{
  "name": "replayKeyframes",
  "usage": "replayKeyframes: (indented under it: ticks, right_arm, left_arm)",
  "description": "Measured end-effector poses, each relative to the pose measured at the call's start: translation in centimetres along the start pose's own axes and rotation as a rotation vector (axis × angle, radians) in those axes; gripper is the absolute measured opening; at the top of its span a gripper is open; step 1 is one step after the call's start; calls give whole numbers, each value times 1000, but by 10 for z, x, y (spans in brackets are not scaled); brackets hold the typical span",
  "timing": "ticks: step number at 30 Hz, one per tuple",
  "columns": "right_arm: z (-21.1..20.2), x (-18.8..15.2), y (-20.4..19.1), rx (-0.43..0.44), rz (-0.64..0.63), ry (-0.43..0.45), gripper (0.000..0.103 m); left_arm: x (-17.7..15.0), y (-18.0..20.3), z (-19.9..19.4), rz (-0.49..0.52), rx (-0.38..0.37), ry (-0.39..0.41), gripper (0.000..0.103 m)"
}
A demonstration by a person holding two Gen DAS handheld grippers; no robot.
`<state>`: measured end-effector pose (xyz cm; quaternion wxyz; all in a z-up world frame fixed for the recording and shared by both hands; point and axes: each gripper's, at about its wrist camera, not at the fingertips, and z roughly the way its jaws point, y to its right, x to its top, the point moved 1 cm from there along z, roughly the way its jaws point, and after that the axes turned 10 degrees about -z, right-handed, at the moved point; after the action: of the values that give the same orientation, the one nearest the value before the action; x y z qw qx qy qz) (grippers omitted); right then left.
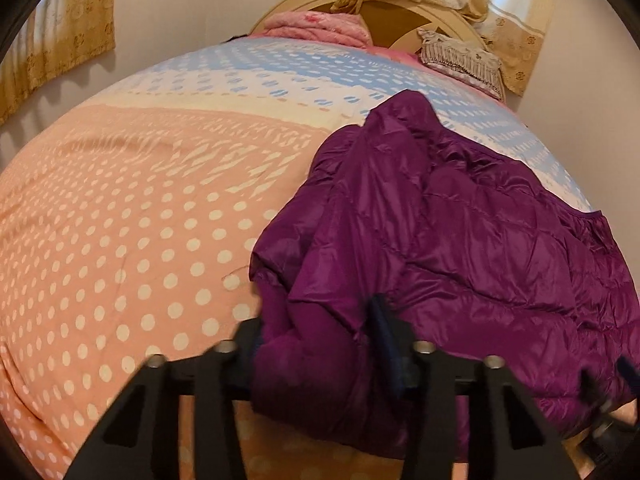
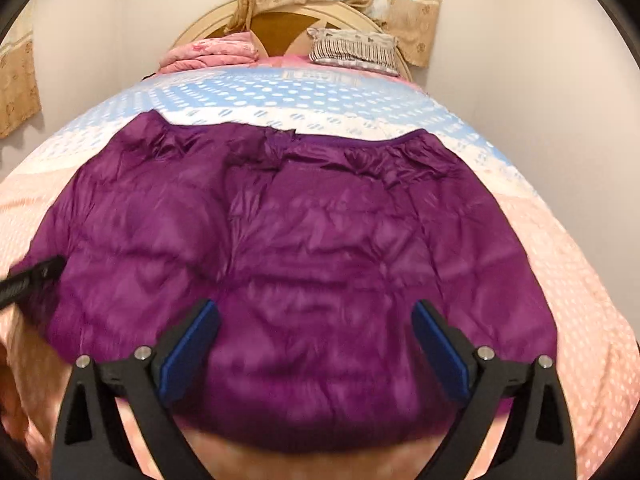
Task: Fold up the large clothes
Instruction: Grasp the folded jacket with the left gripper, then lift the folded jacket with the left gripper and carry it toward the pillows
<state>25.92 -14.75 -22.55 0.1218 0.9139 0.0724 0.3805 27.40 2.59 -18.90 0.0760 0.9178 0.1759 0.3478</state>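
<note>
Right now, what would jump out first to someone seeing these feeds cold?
The purple quilted jacket spread across the dotted peach-and-blue bedspread, filling the middle of the right wrist view. Next, the left gripper pinching a bunched fold at the jacket's edge, while the right gripper hangs open above its near hem.

My left gripper (image 1: 320, 320) points steeply down, jaws drawn close and pinched on a fold of the purple jacket (image 1: 460, 240). My right gripper (image 2: 316, 340) tilts down likewise, jaws spread wide, blue pads (image 2: 188, 352) clear of the fabric, nothing held.
</note>
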Motion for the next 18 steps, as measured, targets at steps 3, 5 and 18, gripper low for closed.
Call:
replayKeyframes:
  ticks: [3, 5, 18]
  right_arm:
    - [18, -10, -6, -23, -37, -23, 101]
    - [17, -10, -9, -39, -35, -37, 101]
    - [2, -4, -36, 83, -75, 9, 99]
  left_arm:
    - [2, 5, -7, 35, -4, 25, 14]
    - [2, 7, -12, 50, -2, 42, 11]
    - [33, -46, -68, 16, 26, 160, 8]
